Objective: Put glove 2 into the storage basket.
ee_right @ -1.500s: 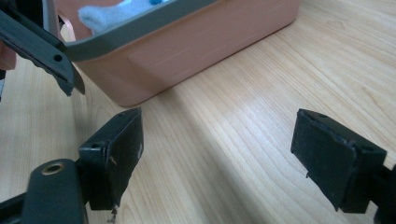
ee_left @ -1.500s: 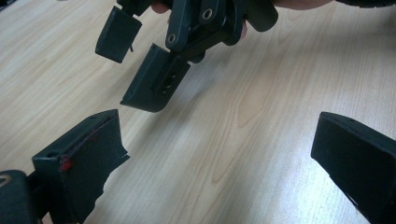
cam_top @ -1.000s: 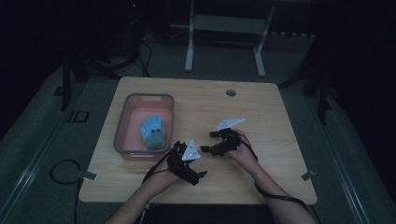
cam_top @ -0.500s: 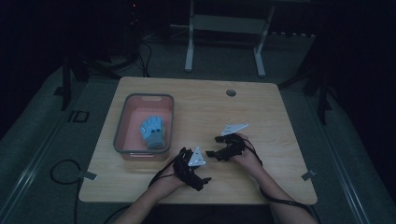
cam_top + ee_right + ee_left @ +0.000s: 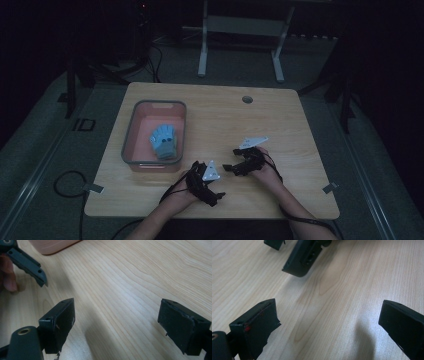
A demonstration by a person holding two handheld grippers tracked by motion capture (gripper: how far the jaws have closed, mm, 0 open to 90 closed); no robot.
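I am holding my left tool (image 5: 216, 189) and right tool (image 5: 231, 168) wide open and empty, near each other over the desk (image 5: 280, 120); the blue glove (image 5: 164, 141) is lying in the pink bin (image 5: 131, 135)

I find almost no legible writing. On the dark floor (image 5: 45, 150) left of the table (image 5: 280, 125), beside its left edge, a pale mark (image 5: 83, 124) reads roughly "ID"; its exact characters are uncertain in the dim high view. My own jaws, the tabletop wood and the pink bin (image 5: 131, 131) carry no readable label, brand or number.
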